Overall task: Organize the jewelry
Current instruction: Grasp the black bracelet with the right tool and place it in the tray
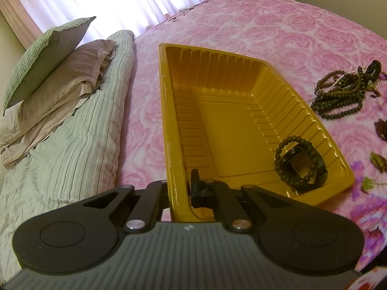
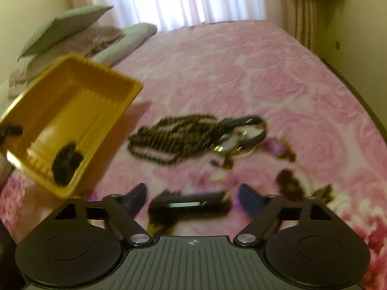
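A bedroom: a bed (image 1: 241,29) covered in a pink rose-patterned blanket, pillows (image 1: 60,77) stacked by a curtained window. On the blanket I steady a yellow plastic tray (image 1: 217,125), my left gripper (image 1: 180,193) clamped shut on its near rim. One beaded bracelet (image 1: 300,164) already lies in the tray's near right corner. Well to the tray's right, a tangle of dark bead necklaces (image 2: 169,137) and a watch (image 2: 239,133) waits on the blanket. My right gripper (image 2: 192,198) hangs above a small dark piece (image 2: 188,204), blurred, jaws spread wide and touching nothing. To do this well, I judge I should settle the fingers on either side of that piece, close gently, then carry it to the tray.
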